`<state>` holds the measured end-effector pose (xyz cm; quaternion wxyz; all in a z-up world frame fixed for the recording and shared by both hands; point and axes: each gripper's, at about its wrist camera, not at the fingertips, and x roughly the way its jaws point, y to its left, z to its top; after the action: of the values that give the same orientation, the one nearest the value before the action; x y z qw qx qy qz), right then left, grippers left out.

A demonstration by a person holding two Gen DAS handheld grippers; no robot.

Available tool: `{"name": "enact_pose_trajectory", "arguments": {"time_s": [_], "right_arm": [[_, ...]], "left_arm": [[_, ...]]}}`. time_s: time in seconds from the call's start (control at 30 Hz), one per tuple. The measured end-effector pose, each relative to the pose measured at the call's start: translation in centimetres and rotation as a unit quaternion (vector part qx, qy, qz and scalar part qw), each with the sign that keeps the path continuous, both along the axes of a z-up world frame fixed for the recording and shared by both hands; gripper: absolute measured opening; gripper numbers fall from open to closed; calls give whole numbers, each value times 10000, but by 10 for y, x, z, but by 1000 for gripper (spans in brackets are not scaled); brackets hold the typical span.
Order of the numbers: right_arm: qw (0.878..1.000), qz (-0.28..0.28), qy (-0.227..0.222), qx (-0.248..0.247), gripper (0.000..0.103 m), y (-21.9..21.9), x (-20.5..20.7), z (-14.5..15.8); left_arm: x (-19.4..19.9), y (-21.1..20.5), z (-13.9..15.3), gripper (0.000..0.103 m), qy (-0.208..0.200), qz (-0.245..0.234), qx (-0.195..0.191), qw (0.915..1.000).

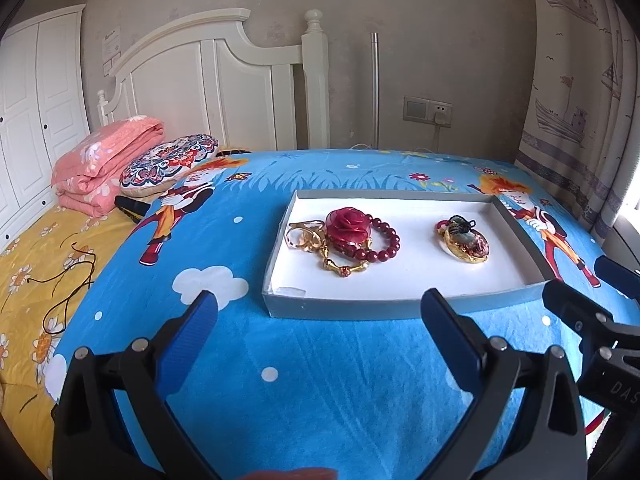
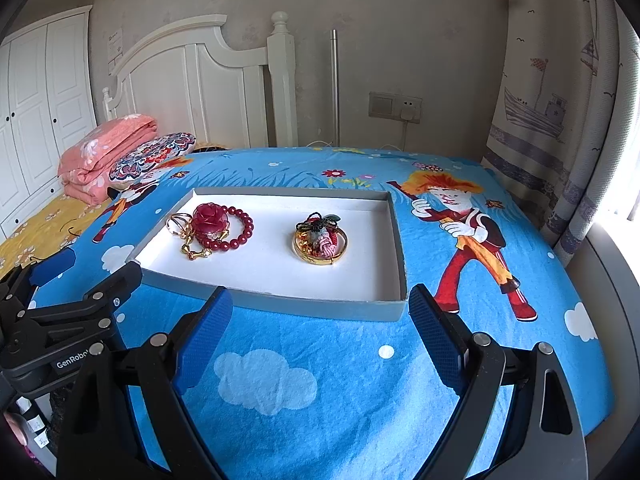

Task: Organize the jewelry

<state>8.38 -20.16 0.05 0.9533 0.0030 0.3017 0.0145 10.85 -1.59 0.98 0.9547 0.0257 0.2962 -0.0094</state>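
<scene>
A shallow grey tray (image 1: pixel 344 307) (image 2: pixel 320 306) with a white floor lies on the blue cartoon bedsheet. At its left lie a red fabric rose (image 1: pixel 349 222) (image 2: pixel 210 216), a dark red bead bracelet (image 1: pixel 386 240) (image 2: pixel 242 230) and gold pieces (image 1: pixel 306 234) (image 2: pixel 188 246). At its right a gold bangle with knotted red and green ornaments (image 1: pixel 466 240) (image 2: pixel 320 240) rests. My left gripper (image 1: pixel 318 308) is open and empty, in front of the tray's near wall. My right gripper (image 2: pixel 320 312) is open and empty at the same wall.
A folded pink quilt (image 1: pixel 104 164) and a patterned cushion (image 1: pixel 170 162) lie at the far left by the white headboard. A dark cord (image 1: pixel 68 292) lies on the yellow sheet. Curtains hang at the right. The blue sheet (image 1: pixel 320 380) stretches between grippers and tray.
</scene>
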Motion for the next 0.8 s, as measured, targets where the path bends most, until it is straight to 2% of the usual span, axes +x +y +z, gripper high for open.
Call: {"name": "enact_pose_trajectory", "arguments": {"time_s": [0.8], "right_arm": [[10000,47,33,-59,84,5,14,4]], "left_arm": [[11,-2,5,99,69,-62,44,9999]]}}
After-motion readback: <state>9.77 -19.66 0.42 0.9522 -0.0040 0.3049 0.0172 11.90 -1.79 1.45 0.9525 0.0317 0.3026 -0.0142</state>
